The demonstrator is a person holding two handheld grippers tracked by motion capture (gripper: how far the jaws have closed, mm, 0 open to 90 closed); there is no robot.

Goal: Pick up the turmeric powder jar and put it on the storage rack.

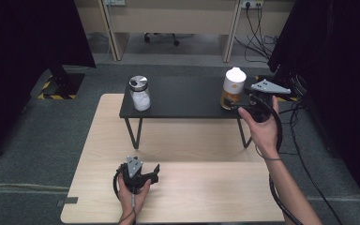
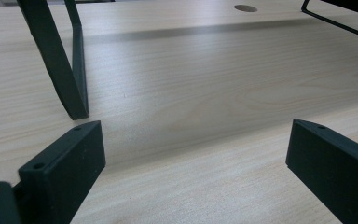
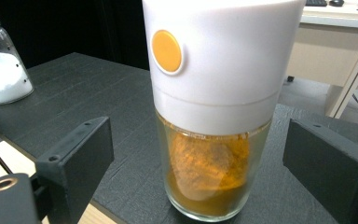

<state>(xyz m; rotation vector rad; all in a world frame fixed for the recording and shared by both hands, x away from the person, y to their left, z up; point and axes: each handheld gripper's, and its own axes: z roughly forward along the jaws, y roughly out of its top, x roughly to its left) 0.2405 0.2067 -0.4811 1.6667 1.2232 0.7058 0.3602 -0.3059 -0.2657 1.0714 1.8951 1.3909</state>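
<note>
A light wooden table (image 1: 178,140) carries a black riser shelf (image 1: 183,96); on the shelf, a salt jar (image 1: 139,93) stands far left of the spice jar (image 1: 233,88).

overhead view (both tong-cams close)

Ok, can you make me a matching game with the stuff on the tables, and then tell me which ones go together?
Things:
1. spice jar
2. salt jar
3. left gripper
4. right gripper

Places or states:
A. open, low over the wooden table, nothing between its jaws
B. white cap with an orange button, orange powder inside
C. metal lid, white grains, left end of the black shelf
D. open, jaws on either side of a jar

Pairs: 1-B, 2-C, 3-A, 4-D
</note>
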